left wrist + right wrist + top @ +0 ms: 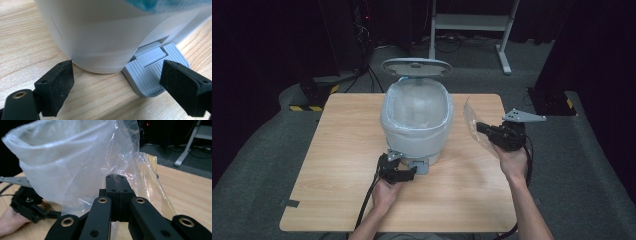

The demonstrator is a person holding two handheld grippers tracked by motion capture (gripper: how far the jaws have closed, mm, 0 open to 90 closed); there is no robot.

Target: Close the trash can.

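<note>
Right gripper (117, 178) pinches clear plastic bag (100, 170); no writing legible.

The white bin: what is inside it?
A clear plastic liner lines the white bin and folds over its rim. Under the liner the bottom is hazy, so any contents cannot be told.
</note>
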